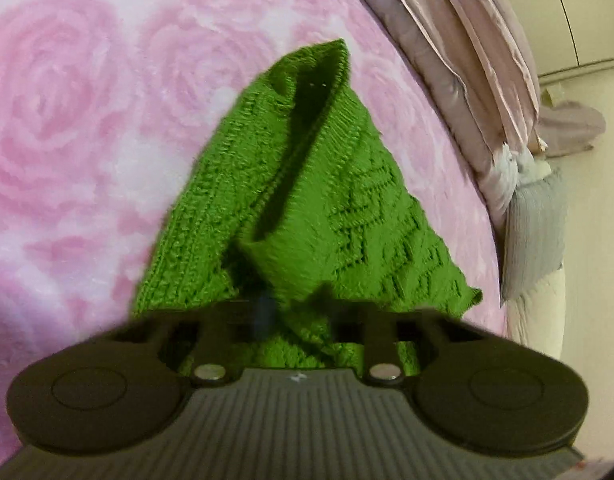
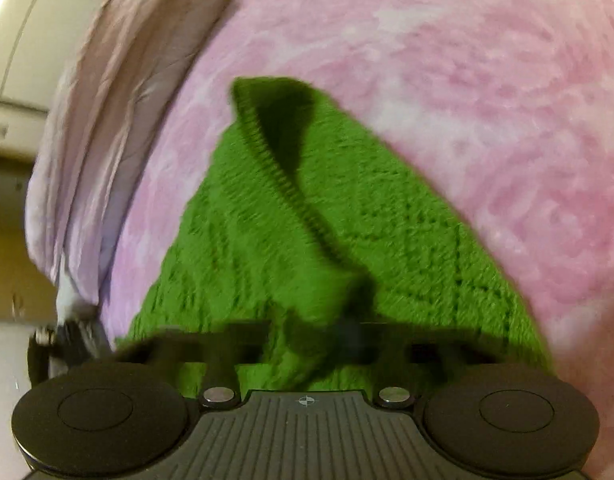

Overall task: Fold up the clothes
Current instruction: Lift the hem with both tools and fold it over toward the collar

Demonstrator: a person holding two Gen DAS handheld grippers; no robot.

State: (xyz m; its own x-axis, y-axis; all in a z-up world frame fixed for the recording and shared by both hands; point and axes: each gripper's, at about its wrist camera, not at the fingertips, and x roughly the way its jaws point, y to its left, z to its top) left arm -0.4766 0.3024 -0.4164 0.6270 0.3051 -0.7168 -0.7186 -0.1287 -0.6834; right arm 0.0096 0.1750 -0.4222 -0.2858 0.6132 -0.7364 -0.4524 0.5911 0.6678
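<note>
Right wrist view, blurred. The right gripper (image 2: 327,332) occupies the lower edge, its jaws drawn together on a bunched fold of the green knitted garment (image 2: 267,220). The garment spreads forward from the gripper in a rough triangle, narrowing to a folded tip well ahead; a ribbed edge and a dark shadowed crease run diagonally from that tip back to the jaws. An openwork pattern shows on either side of the crease. Beneath and around the garment lies a pink rose-patterned blanket (image 2: 467,100). To the gripper's left, mauve bedding (image 2: 107,120) hangs crumpled along the blanket's edge.
</note>
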